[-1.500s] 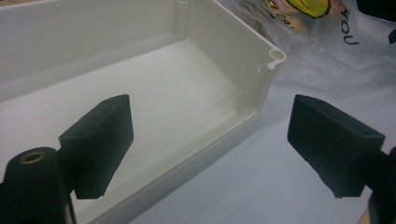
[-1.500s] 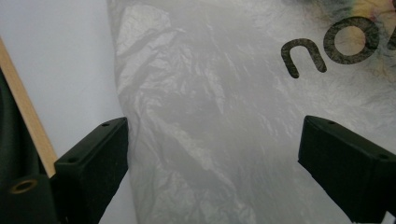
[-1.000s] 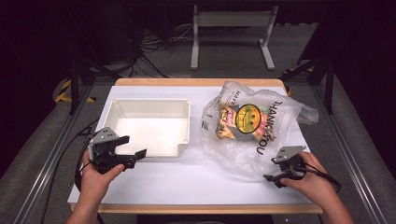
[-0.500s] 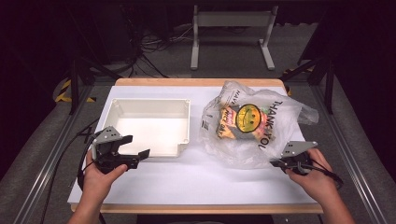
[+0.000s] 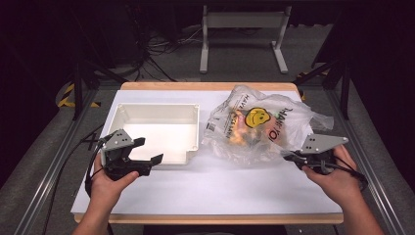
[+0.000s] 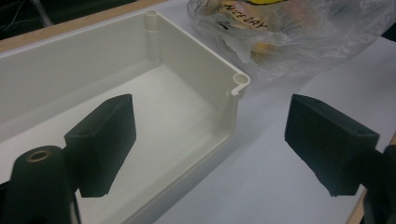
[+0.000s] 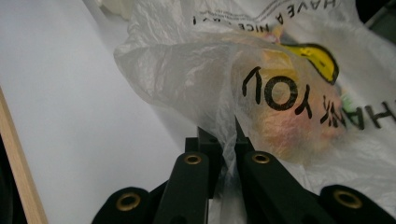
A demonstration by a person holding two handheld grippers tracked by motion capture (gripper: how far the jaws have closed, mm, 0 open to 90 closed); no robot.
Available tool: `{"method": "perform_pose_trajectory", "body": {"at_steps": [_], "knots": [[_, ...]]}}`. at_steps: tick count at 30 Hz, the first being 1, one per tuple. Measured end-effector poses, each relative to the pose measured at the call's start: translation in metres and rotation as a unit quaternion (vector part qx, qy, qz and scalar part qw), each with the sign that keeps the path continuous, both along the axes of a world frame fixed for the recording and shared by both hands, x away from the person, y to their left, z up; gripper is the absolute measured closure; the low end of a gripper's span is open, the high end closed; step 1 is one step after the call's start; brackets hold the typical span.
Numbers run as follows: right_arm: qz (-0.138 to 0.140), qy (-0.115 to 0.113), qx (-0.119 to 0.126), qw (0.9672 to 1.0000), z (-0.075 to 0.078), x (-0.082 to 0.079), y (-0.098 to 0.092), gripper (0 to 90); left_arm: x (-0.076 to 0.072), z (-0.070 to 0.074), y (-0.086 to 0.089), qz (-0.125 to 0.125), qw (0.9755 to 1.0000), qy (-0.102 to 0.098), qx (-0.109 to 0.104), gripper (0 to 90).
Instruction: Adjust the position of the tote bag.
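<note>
Plastic bag (image 5: 259,129): edge pinched in clenched right gripper (image 5: 289,156); left gripper (image 5: 149,151) released, beside white tray (image 5: 159,108).

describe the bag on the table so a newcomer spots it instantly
On the white table, look right of the empty white bin. The plastic bag is crinkled and see-through, printed with a yellow smiley, its near edge pinched in the right gripper.

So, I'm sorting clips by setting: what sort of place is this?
Probably a lab or recording workspace, not a home: a white-topped table with metal rails beside it, loose cables on the grey floor, and dark surroundings.
</note>
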State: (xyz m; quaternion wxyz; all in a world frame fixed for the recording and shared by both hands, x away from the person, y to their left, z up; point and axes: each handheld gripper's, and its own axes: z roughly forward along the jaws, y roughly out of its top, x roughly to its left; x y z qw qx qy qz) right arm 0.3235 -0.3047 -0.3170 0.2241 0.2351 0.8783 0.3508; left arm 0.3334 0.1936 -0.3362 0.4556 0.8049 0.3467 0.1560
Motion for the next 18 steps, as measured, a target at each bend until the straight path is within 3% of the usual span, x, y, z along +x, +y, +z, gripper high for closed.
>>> {"method": "perform_pose_trajectory", "body": {"at_steps": [10,12,18], "knots": [[0.032,-0.013,0.018,0.9993,0.023,0.002,0.02,90.0,-0.004,0.002,-0.011,-0.011,0.9999,-0.001,0.002,18.2],[0.051,-0.013,0.02,0.9984,0.029,0.004,0.034,90.0,-0.004,0.002,-0.013,-0.017,0.9998,-0.003,0.006,18.2],[0.074,-0.012,0.02,0.997,0.034,0.009,0.059,90.0,-0.004,-0.001,-0.015,-0.021,0.9997,-0.001,0.011,18.0]]}}
